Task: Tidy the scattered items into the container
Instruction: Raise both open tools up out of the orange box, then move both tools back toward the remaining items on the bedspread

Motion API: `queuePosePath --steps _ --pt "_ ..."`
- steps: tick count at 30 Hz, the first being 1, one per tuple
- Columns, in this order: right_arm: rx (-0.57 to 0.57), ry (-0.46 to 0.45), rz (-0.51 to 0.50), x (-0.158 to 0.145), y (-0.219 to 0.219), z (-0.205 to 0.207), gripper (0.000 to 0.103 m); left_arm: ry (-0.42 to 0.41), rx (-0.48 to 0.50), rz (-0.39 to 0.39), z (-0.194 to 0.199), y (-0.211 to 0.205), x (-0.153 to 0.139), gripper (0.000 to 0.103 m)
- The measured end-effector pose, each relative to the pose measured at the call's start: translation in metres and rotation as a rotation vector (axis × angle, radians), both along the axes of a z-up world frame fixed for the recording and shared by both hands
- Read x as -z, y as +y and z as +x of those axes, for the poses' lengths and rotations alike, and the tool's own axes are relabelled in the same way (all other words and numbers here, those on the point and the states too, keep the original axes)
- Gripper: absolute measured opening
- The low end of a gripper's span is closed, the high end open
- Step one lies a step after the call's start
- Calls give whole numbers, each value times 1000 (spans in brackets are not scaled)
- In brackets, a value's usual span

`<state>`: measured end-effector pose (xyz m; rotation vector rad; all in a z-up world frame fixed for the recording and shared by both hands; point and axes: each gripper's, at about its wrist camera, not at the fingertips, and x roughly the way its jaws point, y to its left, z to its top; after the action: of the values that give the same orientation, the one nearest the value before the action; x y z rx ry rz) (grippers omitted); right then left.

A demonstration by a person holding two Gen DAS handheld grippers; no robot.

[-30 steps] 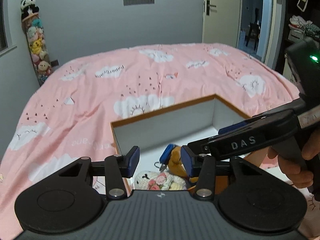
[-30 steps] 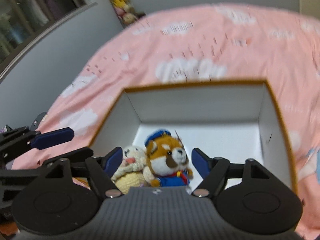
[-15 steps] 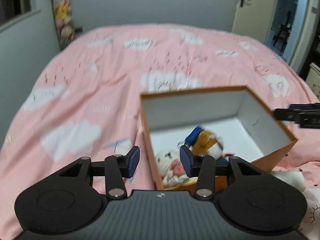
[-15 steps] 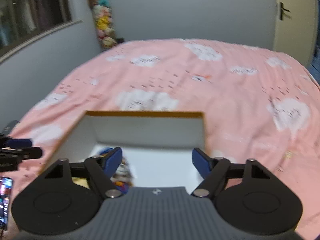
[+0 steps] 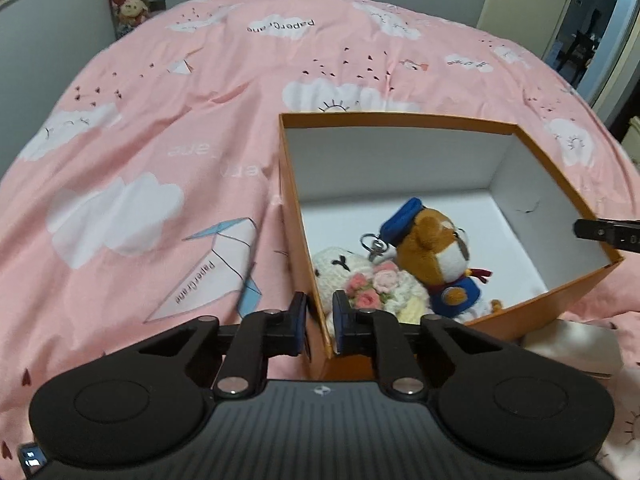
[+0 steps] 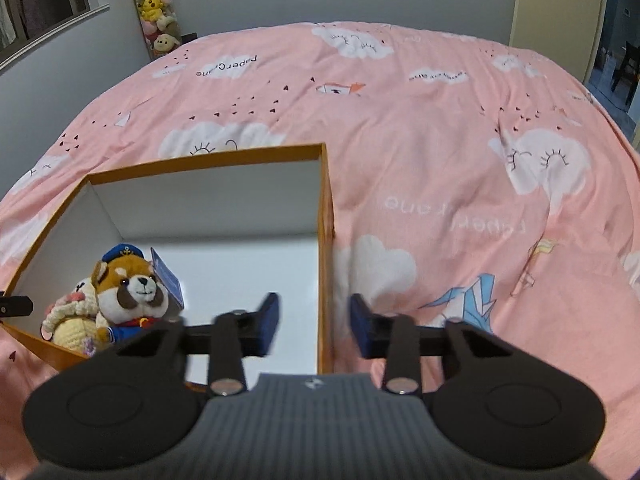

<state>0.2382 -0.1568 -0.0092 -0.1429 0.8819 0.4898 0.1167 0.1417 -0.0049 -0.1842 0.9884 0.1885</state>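
Note:
An orange box with a white inside (image 5: 400, 120) (image 6: 208, 164) sits on the pink bedspread. In it lie a brown plush in a blue cap (image 5: 440, 252) (image 6: 128, 288) and a cream crocheted plush with pink flowers (image 5: 372, 284) (image 6: 72, 320). My left gripper (image 5: 320, 326) has its pads closed on the box's left wall near the front corner. My right gripper (image 6: 314, 322) is open, one finger on each side of the box's right wall, not touching it. Its tip shows at the right edge of the left wrist view (image 5: 600, 232).
The pink bedspread (image 5: 160, 140) (image 6: 440, 140) with cloud prints spreads all around the box. A column of stuffed toys (image 6: 156, 12) hangs on the far wall. A door (image 6: 556, 4) stands open at the back right. A pale cloth (image 5: 572, 344) lies by the box's front corner.
Both grippers have moved out to the box's sides. The left has closed on the left wall; the right has narrowed and now straddles the right wall.

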Motion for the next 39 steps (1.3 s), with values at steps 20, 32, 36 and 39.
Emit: queuePosePath --steps 20,32,36,39 --pt "69 -54 17 14 13 8 14 -45 1 108 35 0 10 8" --pt "-17 -183 74 -10 -20 -53 47 -230 127 209 -28 -41 -23 34" --pt "-65 -211 104 -11 -29 -87 66 -219 182 187 -53 -60 -28 57" --pt "-100 -214 131 -9 -33 -112 77 -174 186 134 -65 -66 -23 58"
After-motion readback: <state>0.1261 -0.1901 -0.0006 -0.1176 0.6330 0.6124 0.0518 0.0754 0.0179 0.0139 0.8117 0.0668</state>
